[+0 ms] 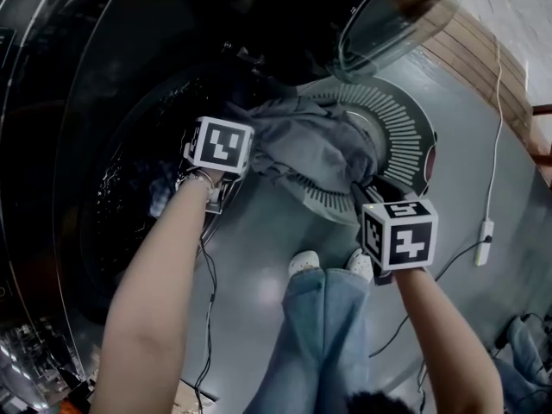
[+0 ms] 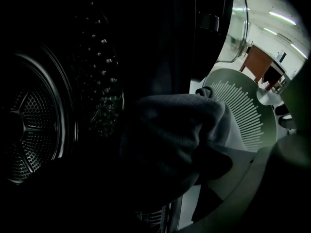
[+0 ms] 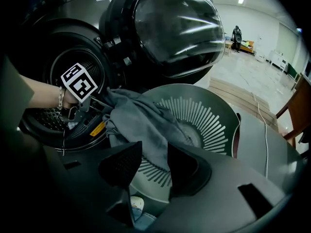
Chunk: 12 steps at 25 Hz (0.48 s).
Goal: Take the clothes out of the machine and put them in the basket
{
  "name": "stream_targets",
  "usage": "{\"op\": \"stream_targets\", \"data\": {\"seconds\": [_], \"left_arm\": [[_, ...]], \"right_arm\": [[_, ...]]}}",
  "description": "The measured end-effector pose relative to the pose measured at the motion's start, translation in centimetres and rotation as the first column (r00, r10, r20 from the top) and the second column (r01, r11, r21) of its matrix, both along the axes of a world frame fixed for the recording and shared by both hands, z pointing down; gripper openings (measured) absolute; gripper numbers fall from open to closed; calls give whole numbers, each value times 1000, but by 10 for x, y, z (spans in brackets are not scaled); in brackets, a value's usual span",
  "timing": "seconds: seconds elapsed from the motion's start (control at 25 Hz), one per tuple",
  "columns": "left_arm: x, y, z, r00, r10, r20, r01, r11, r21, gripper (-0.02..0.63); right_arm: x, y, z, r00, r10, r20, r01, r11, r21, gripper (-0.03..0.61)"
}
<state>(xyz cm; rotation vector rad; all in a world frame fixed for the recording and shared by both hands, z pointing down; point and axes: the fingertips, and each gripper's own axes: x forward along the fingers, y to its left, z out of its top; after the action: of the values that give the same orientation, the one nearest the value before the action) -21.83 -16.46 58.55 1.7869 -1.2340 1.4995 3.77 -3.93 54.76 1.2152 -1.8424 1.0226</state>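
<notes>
A grey garment (image 1: pixel 319 145) hangs stretched between my two grippers, over the near side of the round grey slotted basket (image 1: pixel 405 128). My left gripper (image 1: pixel 246 149) is at the mouth of the dark washing machine drum (image 1: pixel 129 188), with one end of the garment (image 3: pixel 141 125) bunched at its tips (image 3: pixel 95 102). Its own view is dark, filled by the cloth (image 2: pixel 180 130) beside the basket (image 2: pixel 243 110). My right gripper (image 3: pixel 154 147) is above the basket's near rim (image 3: pixel 209 125), shut on the other end. The cloth runs down between its jaws.
The machine's round glass door (image 1: pixel 388 15) stands open above the basket. My feet in white shoes (image 1: pixel 304 264) are just in front of the basket. A white cable with a power strip (image 1: pixel 486 240) lies on the floor at the right. A wooden chair (image 3: pixel 296 110) stands further right.
</notes>
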Motion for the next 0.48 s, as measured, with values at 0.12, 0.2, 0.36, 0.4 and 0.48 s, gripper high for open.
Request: {"op": "stream_targets", "data": {"seconds": [0.12,0.2,0.36,0.4,0.48], "left_arm": [[5,5,0,1000,9,0,-9,1000,16,426],[6,9,-4,1000,17,24,-17,1000,21,396],[25,16,-26,994,83,74,-88,994,64,67],[34,19,-30,992,100,77,-105,992,71,63],[52,26,-38,992,109,56,-113,991,74,60]], "right_arm": [[3,1,0,1000,-8,-14,8,1000,-5,160],[4,1,-4,1000,-9,-16,9,1000,0,155],[5,0,-20,1000,-14,-10,14,1000,19,149],[5,0,-24,1000,-16,-8,16,1000,24,149],[6,0,-33,1000,-17,-2,17,999,36,147]]}}
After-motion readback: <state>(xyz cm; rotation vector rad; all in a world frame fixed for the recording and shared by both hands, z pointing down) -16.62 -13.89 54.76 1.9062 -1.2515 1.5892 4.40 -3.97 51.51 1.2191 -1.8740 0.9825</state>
